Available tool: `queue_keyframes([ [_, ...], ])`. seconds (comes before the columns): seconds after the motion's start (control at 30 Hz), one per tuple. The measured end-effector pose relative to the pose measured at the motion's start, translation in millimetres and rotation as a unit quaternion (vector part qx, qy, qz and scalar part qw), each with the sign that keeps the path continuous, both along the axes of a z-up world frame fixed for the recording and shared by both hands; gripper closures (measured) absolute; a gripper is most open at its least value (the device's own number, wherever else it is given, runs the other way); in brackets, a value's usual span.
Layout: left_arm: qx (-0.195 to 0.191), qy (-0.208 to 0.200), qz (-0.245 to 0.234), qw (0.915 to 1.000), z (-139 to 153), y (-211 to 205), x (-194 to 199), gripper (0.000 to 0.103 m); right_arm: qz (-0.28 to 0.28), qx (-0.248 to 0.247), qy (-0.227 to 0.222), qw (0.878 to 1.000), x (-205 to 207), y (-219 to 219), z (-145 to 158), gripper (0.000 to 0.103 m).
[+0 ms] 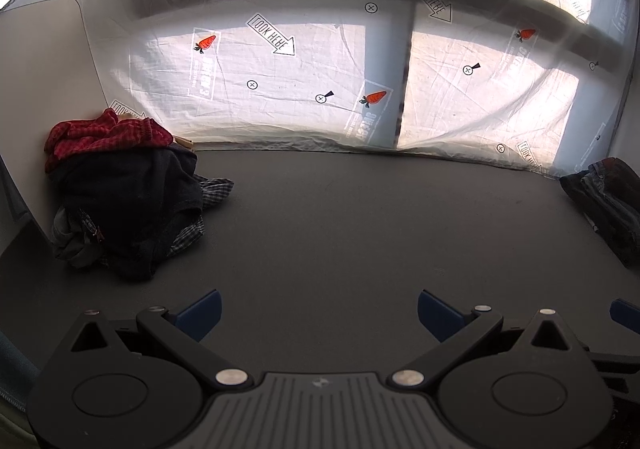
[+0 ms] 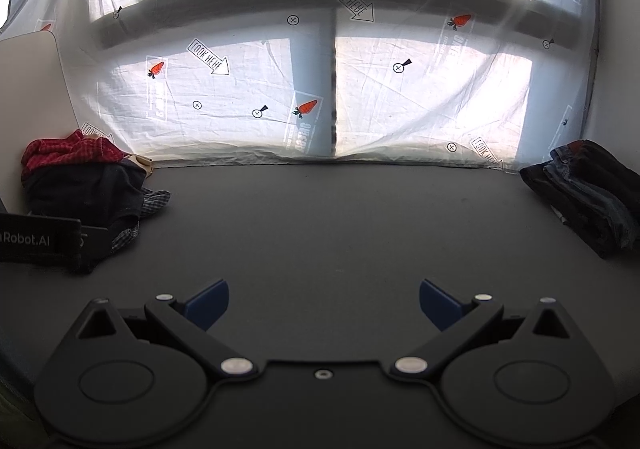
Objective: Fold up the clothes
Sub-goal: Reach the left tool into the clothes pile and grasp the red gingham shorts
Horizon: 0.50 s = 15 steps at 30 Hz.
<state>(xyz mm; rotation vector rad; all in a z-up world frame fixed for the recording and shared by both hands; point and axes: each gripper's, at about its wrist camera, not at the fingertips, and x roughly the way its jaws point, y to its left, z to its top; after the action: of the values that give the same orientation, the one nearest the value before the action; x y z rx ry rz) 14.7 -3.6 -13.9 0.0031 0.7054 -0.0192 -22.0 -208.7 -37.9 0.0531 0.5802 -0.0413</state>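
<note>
A heap of unfolded clothes (image 1: 124,201) lies at the table's far left corner, with a red checked garment (image 1: 104,135) on top of dark and plaid ones; it also shows in the right wrist view (image 2: 84,189). A stack of folded dark and denim clothes (image 2: 588,193) sits at the far right; its edge shows in the left wrist view (image 1: 608,205). My left gripper (image 1: 318,313) is open and empty above the dark table (image 1: 360,229). My right gripper (image 2: 324,303) is open and empty, too. The left gripper's body (image 2: 36,239) shows at the right view's left edge.
A white printed sheet (image 1: 280,81) hangs over the windows behind the table. A white panel (image 1: 40,69) stands at the left side. A blue fingertip of the right gripper (image 1: 626,315) shows at the left view's right edge.
</note>
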Motion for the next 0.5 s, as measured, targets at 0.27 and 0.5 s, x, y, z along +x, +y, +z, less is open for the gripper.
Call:
queue_keyframes([
  [0.27, -0.019, 0.01, 0.009, 0.9997, -10, -25, 26, 0.0, -0.039, 0.034, -0.009, 0.999, 30, -47, -9, 0.0],
  [0.5, -0.044, 0.025, 0.049, 0.9975, -10, -37, 76, 0.0, -0.039, 0.11, 0.017, 0.993, 94, -86, -20, 0.0],
])
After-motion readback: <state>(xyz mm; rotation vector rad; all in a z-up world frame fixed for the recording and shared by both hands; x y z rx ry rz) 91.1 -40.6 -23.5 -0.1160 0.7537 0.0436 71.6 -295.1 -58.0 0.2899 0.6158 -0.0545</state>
